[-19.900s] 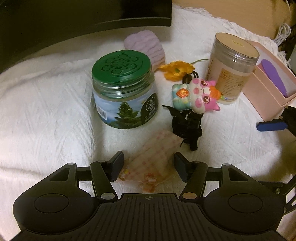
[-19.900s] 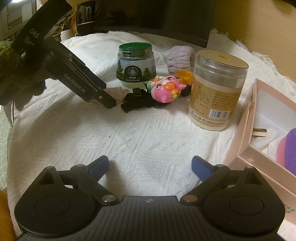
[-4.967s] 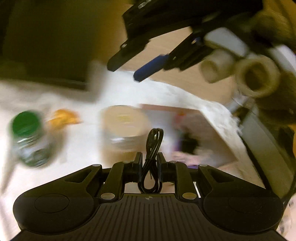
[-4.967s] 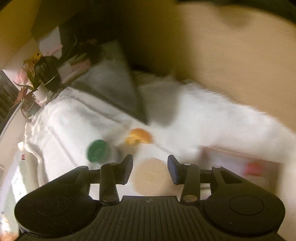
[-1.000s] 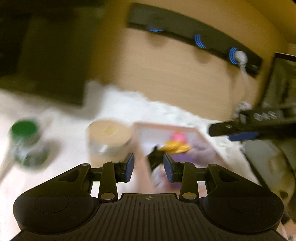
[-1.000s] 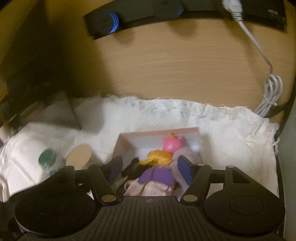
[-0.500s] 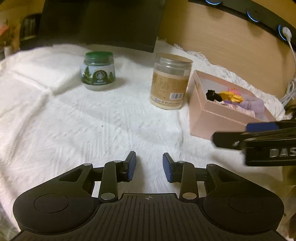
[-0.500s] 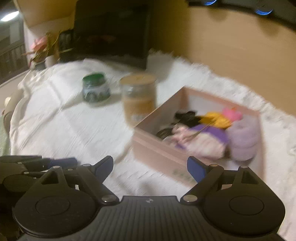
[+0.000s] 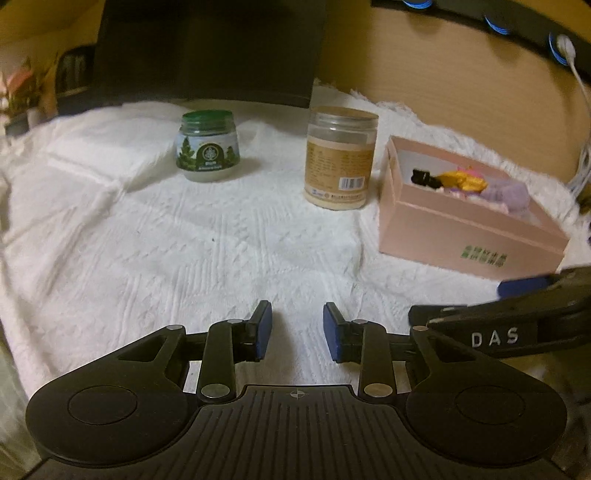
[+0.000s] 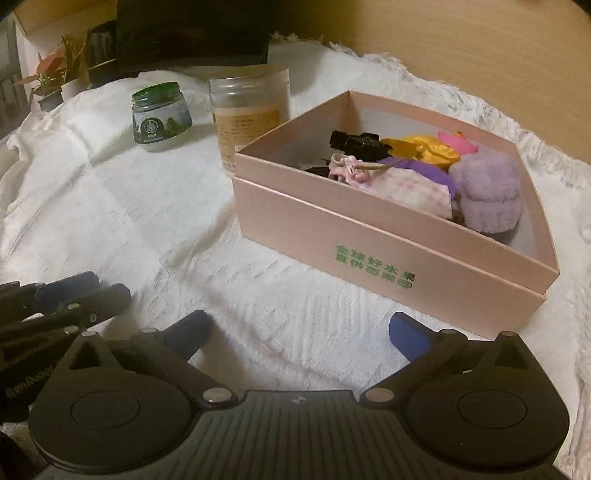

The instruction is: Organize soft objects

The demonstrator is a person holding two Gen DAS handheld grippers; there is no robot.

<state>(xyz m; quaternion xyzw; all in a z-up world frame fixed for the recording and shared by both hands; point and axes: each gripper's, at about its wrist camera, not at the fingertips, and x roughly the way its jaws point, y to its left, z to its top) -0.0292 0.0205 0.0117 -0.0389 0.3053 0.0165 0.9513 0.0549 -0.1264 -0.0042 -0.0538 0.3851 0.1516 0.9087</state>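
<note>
A pink cardboard box [image 10: 369, 254] [image 9: 461, 236] stands on the white cloth at the right. Inside lie a fluffy lilac piece [image 10: 487, 192], a pink checked pouch [image 10: 406, 188], an orange flower [image 10: 428, 147], a pink toy [image 10: 456, 142] and a black clip [image 10: 354, 142]. My left gripper [image 9: 297, 325] hovers low over bare cloth, its jaws closing with nothing between them. My right gripper [image 10: 297, 332] sits in front of the box, jaws opening wide and empty. In the left wrist view the right gripper [image 9: 517, 291] shows at the right edge.
A green-lidded jar [image 9: 208, 151] [image 10: 160, 118] and a taller tan-lidded jar [image 9: 341, 158] [image 10: 249, 107] stand behind, left of the box. A dark monitor [image 9: 207, 48] sits at the back, potted plants [image 10: 55, 74] at the far left. A wooden wall carries a power strip [image 9: 517, 26].
Both grippers have sunk toward the cloth in front of the box. The left jaws have narrowed a little, the right jaws have spread wider. The views have steadied.
</note>
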